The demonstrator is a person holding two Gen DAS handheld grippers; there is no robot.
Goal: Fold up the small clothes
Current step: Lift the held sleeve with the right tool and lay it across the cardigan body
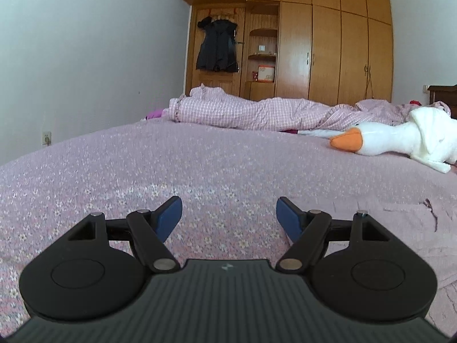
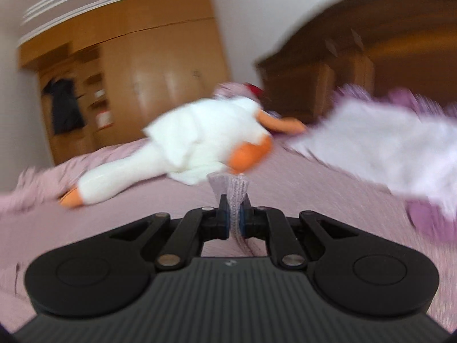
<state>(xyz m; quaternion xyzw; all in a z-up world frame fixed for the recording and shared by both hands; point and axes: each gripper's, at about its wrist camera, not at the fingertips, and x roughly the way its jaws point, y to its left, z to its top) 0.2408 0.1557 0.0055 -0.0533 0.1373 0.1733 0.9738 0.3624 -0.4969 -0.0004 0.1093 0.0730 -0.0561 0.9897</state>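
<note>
Clothes first: a small pale knit piece (image 2: 231,197) is pinched tight in the right gripper (image 2: 234,223), lifted off the bed (image 1: 200,165) so it can be laid flat. The left gripper (image 1: 228,217) waits wide open and empty, low over the bed, ready to help.

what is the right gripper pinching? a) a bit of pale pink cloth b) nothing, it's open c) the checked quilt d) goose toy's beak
a: in the right wrist view the right gripper has its jaws shut on a strip of pale pink cloth, while the goose toy lies apart on the bed behind it.
</note>
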